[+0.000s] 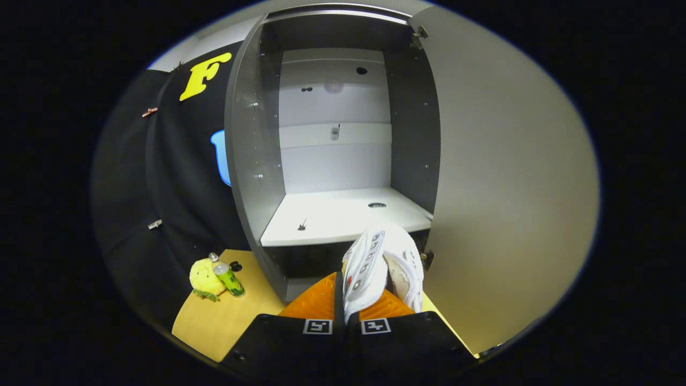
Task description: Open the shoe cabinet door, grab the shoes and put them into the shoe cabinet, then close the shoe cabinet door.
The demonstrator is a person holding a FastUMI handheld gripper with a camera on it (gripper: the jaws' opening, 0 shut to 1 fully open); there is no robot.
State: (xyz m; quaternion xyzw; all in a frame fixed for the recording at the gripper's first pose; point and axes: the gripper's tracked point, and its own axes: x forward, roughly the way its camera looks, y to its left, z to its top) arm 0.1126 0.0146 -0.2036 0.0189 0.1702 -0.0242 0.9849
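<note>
Right, cabinet stands open straight ahead, its door swung wide to the right. Inside, the white shelf carries no shoes, just a small dark bit near its front left and a round hole near the back right; the back panel has a few holes too. White shoe is pinched in the claw, both fingers closed tight on it, toe end rising just in front of the shelf's front edge, below shelf level. Wooden table lies below left of the cabinet, with a yellow plush toy and a small green bottle touching it.
</note>
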